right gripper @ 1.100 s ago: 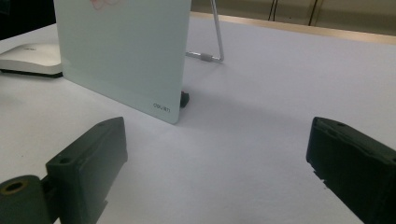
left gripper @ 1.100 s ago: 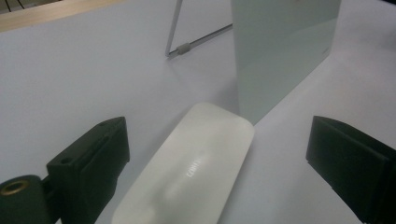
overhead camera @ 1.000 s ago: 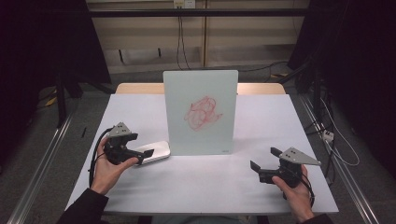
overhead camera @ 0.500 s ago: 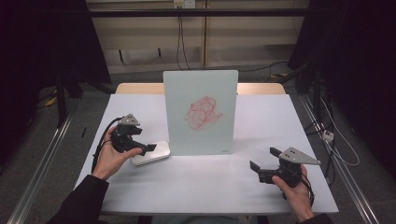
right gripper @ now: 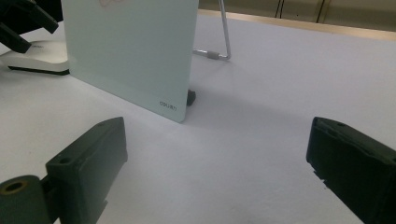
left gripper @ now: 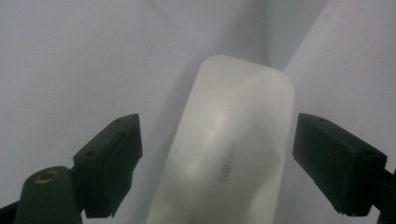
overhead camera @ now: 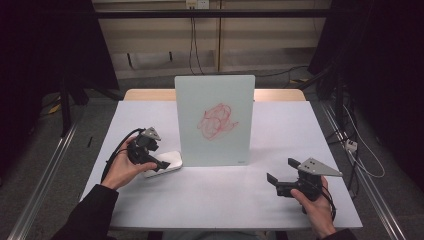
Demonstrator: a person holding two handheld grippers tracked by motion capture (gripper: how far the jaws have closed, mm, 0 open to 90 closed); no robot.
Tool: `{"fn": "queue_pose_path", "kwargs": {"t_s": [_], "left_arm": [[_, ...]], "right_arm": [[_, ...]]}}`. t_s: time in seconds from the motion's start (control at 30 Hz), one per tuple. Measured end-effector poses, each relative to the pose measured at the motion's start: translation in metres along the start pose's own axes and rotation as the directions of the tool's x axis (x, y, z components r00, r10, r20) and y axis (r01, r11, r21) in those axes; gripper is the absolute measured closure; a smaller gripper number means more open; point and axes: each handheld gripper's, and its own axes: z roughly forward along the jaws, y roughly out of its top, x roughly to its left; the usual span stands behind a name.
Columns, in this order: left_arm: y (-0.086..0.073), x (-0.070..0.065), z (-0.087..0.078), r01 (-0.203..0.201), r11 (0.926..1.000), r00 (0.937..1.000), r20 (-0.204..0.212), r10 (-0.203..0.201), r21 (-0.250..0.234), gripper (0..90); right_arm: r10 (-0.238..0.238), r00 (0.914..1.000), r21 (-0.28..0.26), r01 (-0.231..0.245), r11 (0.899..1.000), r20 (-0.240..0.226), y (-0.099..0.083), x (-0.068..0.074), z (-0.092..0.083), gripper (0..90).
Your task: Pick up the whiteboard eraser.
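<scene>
A white eraser [overhead camera: 173, 159] [left gripper: 229, 140] lies flat on the table just left of an upright glass board [overhead camera: 215, 120] with a red scribble [overhead camera: 218, 121]. My left gripper [overhead camera: 161, 163] [left gripper: 217, 126] sits over the eraser with a jaw on each side. Its jaws have just been closing. A gap still shows on the left side, and the right pad is almost at the eraser's edge. My right gripper [overhead camera: 281, 171] [right gripper: 215, 135] stands open near the table's front right with nothing between its jaws. It faces the board's [right gripper: 126, 51] lower corner.
The white table [overhead camera: 200, 200] runs from the person's side back to a wooden edge [overhead camera: 145, 94]. A wire stand [right gripper: 224, 32] props the board from behind. The right gripper view also has the eraser [right gripper: 42, 51] and the left gripper [right gripper: 23, 23] at its far left.
My left gripper has moved right, towards the board, and come down over the eraser with its jaws narrower. The right gripper has kept still.
</scene>
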Motion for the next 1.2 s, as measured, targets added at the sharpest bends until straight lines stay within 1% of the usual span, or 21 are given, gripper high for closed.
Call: {"fn": "queue_pose_path", "kwargs": {"t_s": [0.03, 0.1, 0.17, 0.2, 0.27, 0.3, 0.37, 0.43, 0.47, 0.5, 0.53, 0.57, 0.6, 0.63, 0.7, 0.83, 0.87, 0.97, 1.1, 1.13, 1.2], "left_arm": [[0.0, -0.001, 0.001, -0.013, 0.9999, 0.9999, -0.007, 0.013, 0.007, 15.8], [0.0, -0.002, 0.005, -0.021, 0.9996, 0.9998, 0.004, 0.021, 0.021, 15.5], [0.001, -0.001, 0.008, -0.044, 0.9982, 0.999, 0.004, 0.044, 0.042, 13.0], [0.0, -0.001, 0.011, -0.035, 0.9986, 0.9994, 0.004, 0.035, 0.039, 12.7], [0.0, -0.001, 0.014, -0.057, 0.9959, 0.9983, -0.01, 0.058, 0.069, 12.7], [0.0, -0.002, 0.015, -0.059, 0.9955, 0.9983, 0.003, 0.059, 0.074, 12.6], [0.0, -0.002, 0.018, -0.07, 0.994, 0.9976, 0.006, 0.07, 0.085, 16.2], [0.0, -0.004, 0.021, -0.096, 0.9896, 0.9954, 0.01, 0.095, 0.107, 17.1], [0.0, -0.005, 0.023, -0.103, 0.9885, 0.9947, 0.015, 0.102, 0.111, 20.2], [0.0, -0.007, 0.025, -0.102, 0.9888, 0.9948, 0.016, 0.101, 0.109, 20.2], [0.001, -0.007, 0.024, -0.123, 0.9843, 0.9924, 0.008, 0.123, 0.127, 21.6], [0.002, -0.007, 0.024, -0.13, 0.9827, 0.9914, 0.0, 0.131, 0.132, 23.9], [0.002, -0.008, 0.025, -0.126, 0.9836, 0.9918, -0.003, 0.128, 0.129, 24.9], [0.002, -0.007, 0.024, -0.136, 0.9819, 0.9906, 0.002, 0.137, 0.132, 25.1], [0.001, -0.007, 0.025, -0.133, 0.9836, 0.991, 0.003, 0.134, 0.122, 25.3], [0.0, -0.005, 0.023, -0.144, 0.9818, 0.9896, 0.016, 0.143, 0.125, 26.5], [0.0, -0.005, 0.022, -0.133, 0.984, 0.9911, 0.024, 0.131, 0.119, 26.9], [-0.001, -0.004, 0.02, -0.128, 0.9841, 0.9915, 0.038, 0.124, 0.123, 28.1], [-0.001, -0.004, 0.019, -0.116, 0.9852, 0.993, 0.037, 0.112, 0.126, 29.4], [-0.001, -0.003, 0.019, -0.101, 0.9867, 0.9947, 0.031, 0.098, 0.127, 29.7], [-0.001, -0.003, 0.019, -0.093, 0.9874, 0.9955, 0.033, 0.089, 0.128, 29.9]], "right_arm": [[-0.001, 1.0, 0.0, 0.001, 1.0, 0.0, 0.0, 0.0, 0.0, 5.1], [0.0, 1.0, 0.0, 0.0, 1.0, -0.002, 0.0, 0.0, 0.0, 5.1], [0.001, 1.0, 0.001, -0.001, 1.0, -0.001, 0.0, 0.0, 0.0, 5.1], [0.003, 1.0, 0.003, -0.003, 1.0, -0.002, 0.0, 0.0, 0.0, 5.1], [0.005, 1.0, 0.002, -0.005, 1.0, -0.004, 0.0, 0.0, 0.0, 5.1], [0.005, 1.0, 0.001, -0.005, 1.0, -0.005, 0.0, 0.0, 0.0, 5.2], [0.006, 1.0, 0.003, -0.006, 1.0, -0.004, 0.0, 0.0, 0.0, 5.3], [0.009, 0.9999, 0.001, -0.009, 1.0, -0.007, 0.0, -0.001, 0.0, 5.3], [0.008, 1.0, 0.002, -0.008, 1.0, -0.005, 0.0, 0.0, 0.0, 5.3], [0.008, 1.0, 0.002, -0.008, 1.0, -0.005, 0.0, 0.0, 0.0, 5.3], [0.008, 1.0, 0.002, -0.008, 1.0, -0.006, 0.0, 0.0, 0.0, 5.3], [0.009, 0.9999, 0.002, -0.009, 1.0, -0.006, 0.0, 0.0, 0.0, 5.3], [0.006, 1.0, 0.002, -0.006, 1.0, -0.006, 0.0, -0.001, 0.0, 5.4], [0.005, 1.0, 0.004, -0.005, 1.0, -0.006, 0.0, -0.001, 0.0, 5.4], [0.008, 0.9999, 0.004, -0.008, 1.0, -0.008, 0.0, 0.0, 0.0, 5.4], [0.007, 0.9999, 0.005, -0.007, 1.0, -0.007, 0.0, -0.001, 0.0, 5.5], [0.006, 1.0, 0.005, -0.006, 1.0, -0.006, 0.0, -0.001, 0.0, 5.5], [0.006, 1.0, 0.005, -0.006, 1.0, -0.006, 0.0, -0.001, 0.0, 5.5], [0.008, 1.0, 0.006, -0.008, 1.0, -0.006, 0.0, -0.001, 0.0, 5.5], [0.009, 0.9999, 0.007, -0.009, 1.0, -0.005, 0.0, -0.001, 0.0, 5.5], [0.008, 1.0, 0.007, -0.008, 1.0, -0.004, 0.0, -0.001, 0.0, 5.5]]}}
